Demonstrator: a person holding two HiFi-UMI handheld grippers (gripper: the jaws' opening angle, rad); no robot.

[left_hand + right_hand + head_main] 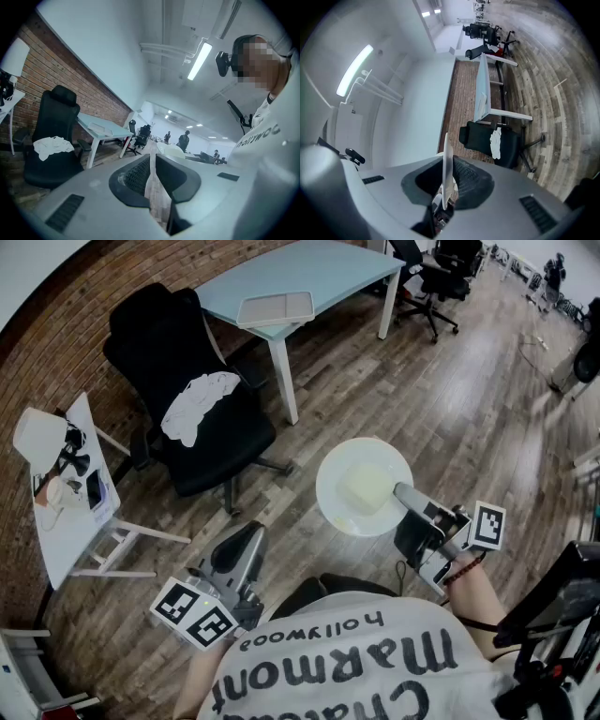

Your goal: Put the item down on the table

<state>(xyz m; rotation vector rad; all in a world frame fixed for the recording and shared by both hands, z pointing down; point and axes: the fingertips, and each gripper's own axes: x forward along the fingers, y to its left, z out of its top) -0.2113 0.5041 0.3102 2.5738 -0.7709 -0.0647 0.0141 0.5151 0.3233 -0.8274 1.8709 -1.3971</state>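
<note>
One round, seemingly plastic plate (330, 486) in right gripper (405, 495).

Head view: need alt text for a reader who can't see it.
Seen from above, the right gripper clamps the rim of a round white plate carrying a pale square block, over wooden floor. The left gripper is empty, jaws together; a light-blue table stands ahead, beyond a black office chair.

Bright ceiling striplight (199, 61), fisheye-warped edges, dark corners
</note>
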